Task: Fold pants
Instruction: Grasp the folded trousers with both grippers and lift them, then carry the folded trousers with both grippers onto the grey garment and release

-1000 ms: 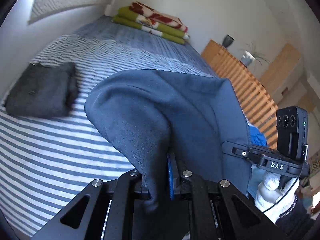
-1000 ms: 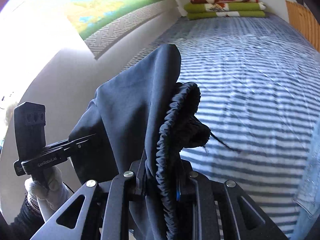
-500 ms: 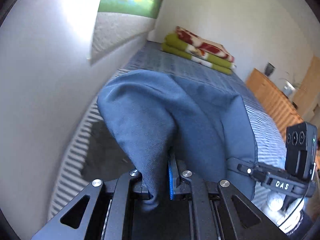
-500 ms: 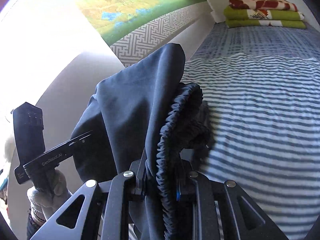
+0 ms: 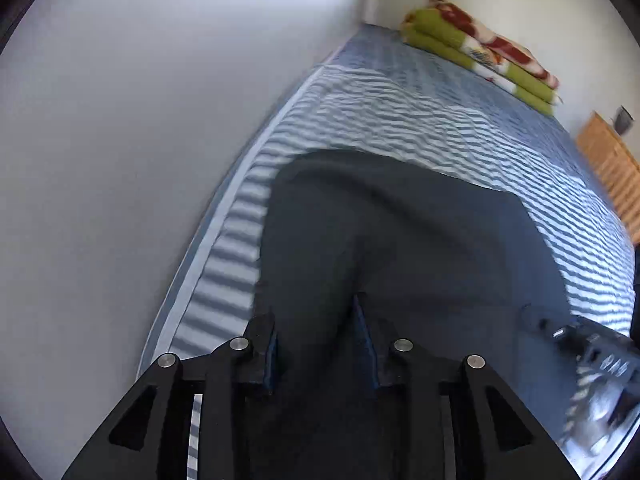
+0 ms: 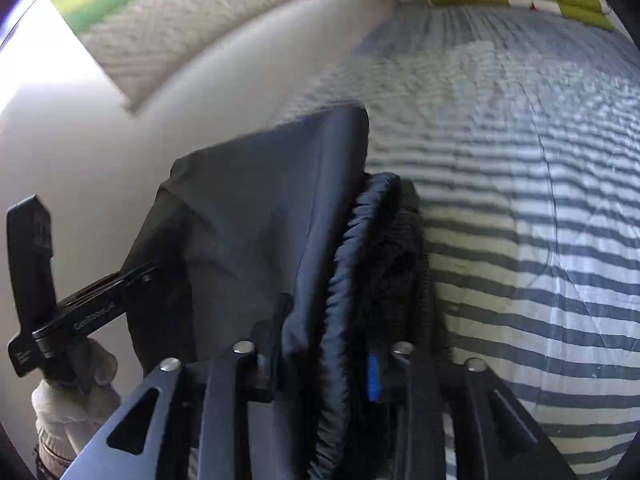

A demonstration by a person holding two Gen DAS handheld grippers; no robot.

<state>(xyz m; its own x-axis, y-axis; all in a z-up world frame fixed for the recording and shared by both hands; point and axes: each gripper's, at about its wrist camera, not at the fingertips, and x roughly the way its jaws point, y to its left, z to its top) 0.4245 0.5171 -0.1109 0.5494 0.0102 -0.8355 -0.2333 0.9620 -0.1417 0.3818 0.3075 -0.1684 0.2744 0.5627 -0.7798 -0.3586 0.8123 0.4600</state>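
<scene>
Left gripper (image 5: pixel 316 344): your jaws are opening, the blue pads standing clear on either side of the dark cloth that is running between them; nothing is pressing on it, so you are letting go here.
Right gripper (image 6: pixel 324 352): your jaws are opening too, with the gathered waistband (image 6: pixel 352 264) still lying in the gap; the pads are looking parted from it, though the bunched cloth is hiding part of the contact.
Pants (image 5: pixel 392 240): they are lying as a dark, roughly squared bundle on the striped bed (image 5: pixel 460 128), close to the wall-side edge, which suggests you are setting the finished fold down out of the way.
Gloved hand (image 6: pixel 72 396): it is gripping the handle of the left gripper, showing at the left of the right wrist view, level with the far side of the pants, since each hand is taking one end of the fold.
Wall (image 5: pixel 120 140): it is running just beside the bed edge.
Folded blanket (image 5: pixel 480 48): it is sitting at the far end, well apart from the pants.
</scene>
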